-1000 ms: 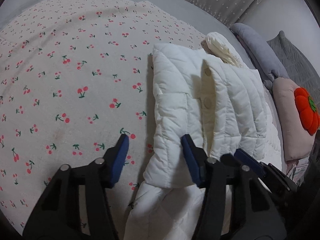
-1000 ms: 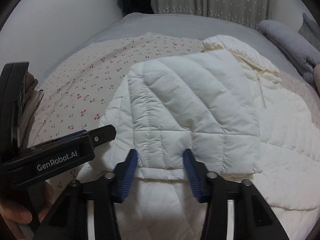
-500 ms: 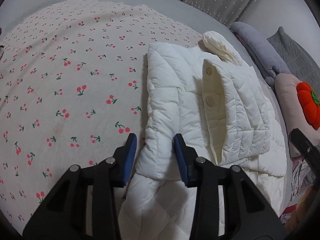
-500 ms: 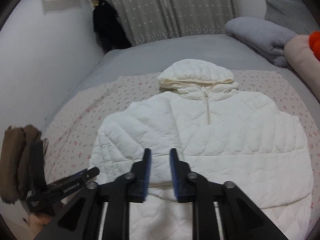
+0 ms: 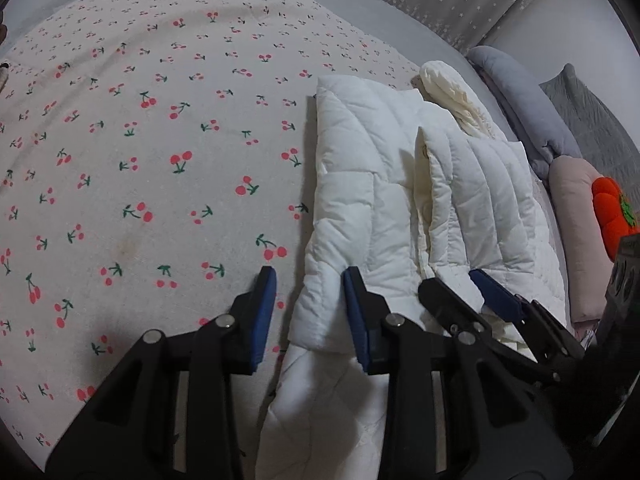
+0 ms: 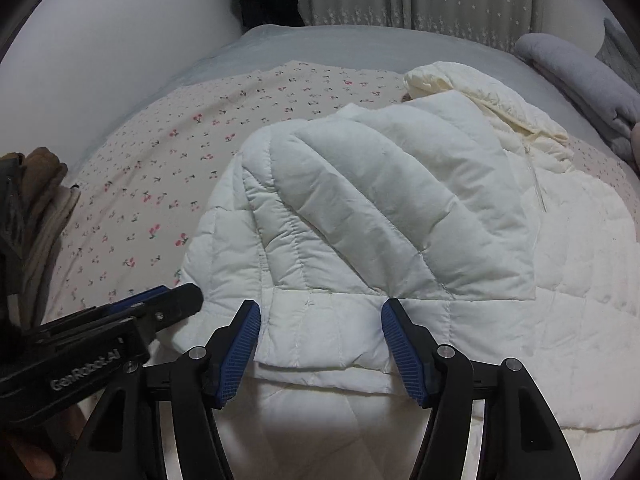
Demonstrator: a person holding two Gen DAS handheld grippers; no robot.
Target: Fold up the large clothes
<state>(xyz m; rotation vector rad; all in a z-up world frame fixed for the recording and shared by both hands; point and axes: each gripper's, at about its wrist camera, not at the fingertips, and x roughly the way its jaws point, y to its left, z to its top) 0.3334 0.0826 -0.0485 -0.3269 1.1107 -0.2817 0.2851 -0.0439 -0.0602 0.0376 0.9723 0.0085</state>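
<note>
From my left I see the cherry-printed cotton bed sheet [image 5: 160, 160], then the white quilted puffer jacket [image 5: 400, 200] lying on the bed with one sleeve folded across its body. I judge the sleeve fold is just laid; next I need the opposite side brought in. My left gripper [image 5: 310, 312] stands wide apart at the sleeve hem, holding nothing. My right gripper [image 6: 320, 344] is equally spread, straddling the cuff, empty.

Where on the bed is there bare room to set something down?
The cherry-print sheet lies bare between the white puffer jacket and the bed's far grey edge. It is crowded at the jacket's other side: grey bolster, pink cushion, and both grippers, left and right, at the hem.
</note>
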